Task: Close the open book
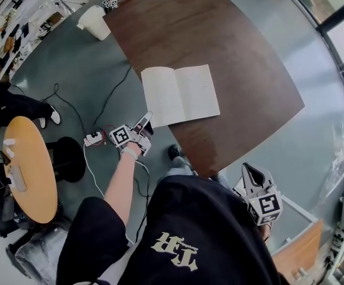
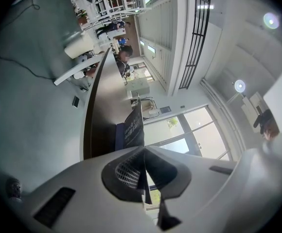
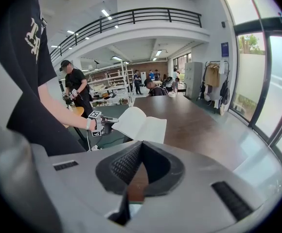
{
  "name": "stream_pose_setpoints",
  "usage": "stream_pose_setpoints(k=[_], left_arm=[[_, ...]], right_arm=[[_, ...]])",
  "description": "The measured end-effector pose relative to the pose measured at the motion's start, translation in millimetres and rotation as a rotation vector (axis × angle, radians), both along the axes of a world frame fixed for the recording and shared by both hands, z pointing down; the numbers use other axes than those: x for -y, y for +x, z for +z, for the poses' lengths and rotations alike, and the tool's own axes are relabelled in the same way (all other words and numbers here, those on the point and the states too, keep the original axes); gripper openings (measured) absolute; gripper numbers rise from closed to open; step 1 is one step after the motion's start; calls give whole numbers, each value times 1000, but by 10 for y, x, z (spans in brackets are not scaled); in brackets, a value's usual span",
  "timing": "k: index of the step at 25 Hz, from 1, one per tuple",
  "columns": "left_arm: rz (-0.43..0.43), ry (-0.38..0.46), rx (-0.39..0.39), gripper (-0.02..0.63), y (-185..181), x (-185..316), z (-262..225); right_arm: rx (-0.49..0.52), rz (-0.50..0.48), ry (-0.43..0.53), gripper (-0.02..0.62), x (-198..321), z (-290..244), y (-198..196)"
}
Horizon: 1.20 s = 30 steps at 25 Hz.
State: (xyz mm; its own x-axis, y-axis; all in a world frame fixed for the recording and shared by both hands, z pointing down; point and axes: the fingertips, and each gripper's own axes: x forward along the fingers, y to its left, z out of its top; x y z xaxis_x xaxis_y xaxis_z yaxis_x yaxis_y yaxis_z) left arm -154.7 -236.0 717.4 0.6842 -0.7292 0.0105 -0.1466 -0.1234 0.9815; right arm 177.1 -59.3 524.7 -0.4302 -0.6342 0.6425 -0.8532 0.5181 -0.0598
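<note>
The book [image 1: 181, 94] lies open on the dark table [image 1: 231, 34], close to the near edge, with pale pages facing up. The left gripper [image 1: 146, 122] comes in level at the book's near left corner, its jaws pinched tight on that corner. From above, the corner is lost behind them. In the left gripper view a dark blue cover [image 2: 132, 127] rises straight out of the closed tips, its print too small to read. In the right gripper view the left page curls up a little. The right gripper [image 1: 247, 168] hangs well off the table by the person's side, jaws together with nothing in them. A black shirt [image 1: 207, 236] hides the table's nearest edge.
</note>
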Motion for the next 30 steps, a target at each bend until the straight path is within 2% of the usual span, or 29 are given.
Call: stream_pose_setpoints(k=[11, 17, 21, 30], left_arm=[[-36, -8, 24, 12, 37, 0, -51], [-51, 15, 11, 12, 83, 19, -138], [-65, 31, 36, 12, 113, 37, -170], [-81, 62, 37, 11, 211, 80, -295]], right_arm=[[-10, -21, -33, -12, 112, -18, 183], [-12, -25, -37, -12, 148, 34, 269], [5, -14, -26, -12, 157, 76, 357], [-7, -10, -47, -12, 139, 98, 397]])
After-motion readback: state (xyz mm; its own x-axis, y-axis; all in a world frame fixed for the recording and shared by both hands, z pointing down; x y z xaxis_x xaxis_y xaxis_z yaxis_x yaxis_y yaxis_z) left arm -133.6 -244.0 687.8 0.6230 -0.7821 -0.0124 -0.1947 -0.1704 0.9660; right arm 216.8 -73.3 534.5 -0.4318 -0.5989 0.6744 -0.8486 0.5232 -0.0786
